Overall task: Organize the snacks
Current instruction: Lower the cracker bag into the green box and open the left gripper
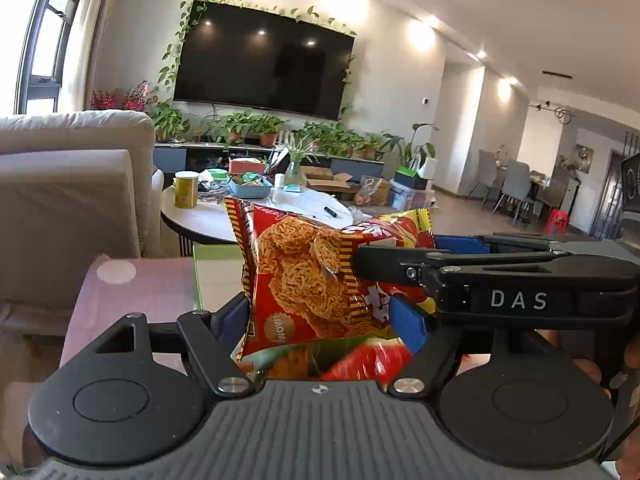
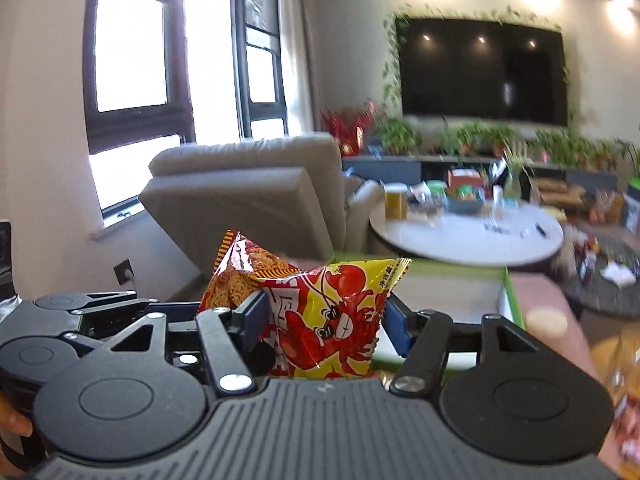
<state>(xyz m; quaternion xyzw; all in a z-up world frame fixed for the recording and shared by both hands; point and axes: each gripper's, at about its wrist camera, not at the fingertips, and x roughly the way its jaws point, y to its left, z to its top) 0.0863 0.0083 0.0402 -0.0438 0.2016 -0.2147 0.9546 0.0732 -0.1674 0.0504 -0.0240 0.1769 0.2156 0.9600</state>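
While each gripper (image 1: 320, 312) (image 2: 324, 320) squeezes its own snack bag (image 1: 308, 276) (image 2: 332, 320), lift them apart slowly toward the far green box (image 2: 506, 292).

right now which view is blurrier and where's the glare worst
Right wrist view: motion-smeared background, round table and plants soft, windows blown out, yellow crayfish packet fairly sharp. Left wrist view: sharper, TV crisp with lamp reflections, only the lower end of the red noodle-snack packet blurs; fisheye bends the walls.

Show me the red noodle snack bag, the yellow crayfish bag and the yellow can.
red noodle snack bag (image 1: 304, 272), left wrist view, front picture
yellow crayfish bag (image 2: 332, 320), right wrist view, crayfish drawing
yellow can (image 1: 186, 191), left wrist view, side wall
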